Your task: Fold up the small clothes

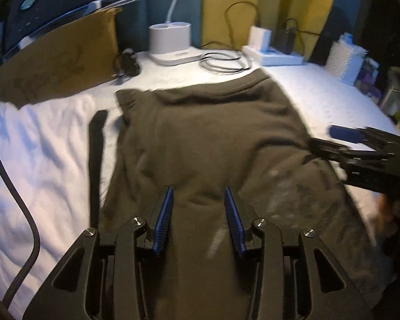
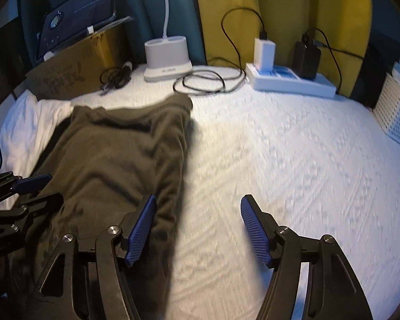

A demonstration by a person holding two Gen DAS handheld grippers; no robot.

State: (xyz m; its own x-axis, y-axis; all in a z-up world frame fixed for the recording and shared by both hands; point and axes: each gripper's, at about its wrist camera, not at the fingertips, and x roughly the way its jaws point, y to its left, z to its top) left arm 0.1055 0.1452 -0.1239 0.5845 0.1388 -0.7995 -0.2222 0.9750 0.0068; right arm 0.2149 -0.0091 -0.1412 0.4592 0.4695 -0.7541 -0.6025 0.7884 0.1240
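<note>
Covering the whole surface, a white textured bed sheet [image 2: 293,160] carries everything. Dark olive garment [image 1: 200,144] lies spread flat on it, waistband at the far end, near end running under the left gripper; some wrinkles across the middle. In the right wrist view it fills the left half, with bare sheet to its right.

Cardboard box [image 1: 56,64] at far left, a dark screen propped behind it. Yellow and teal cushions stand along the far edge. White perforated basket [image 2: 394,109] far right. White power strip [image 2: 290,82] far centre-right, with a white charger and a black adapter plugged in. White lamp base [image 2: 168,61] far centre, coiled black cable [image 2: 200,82] beside it.

Left gripper [image 1: 198,213]: blue pads apart, over the garment's near part, cloth visible between them; whether they pinch it cannot be told. Right gripper [image 2: 198,226]: jaws spread wide, nothing held, left finger over the garment's right edge, right finger over bare sheet.
</note>
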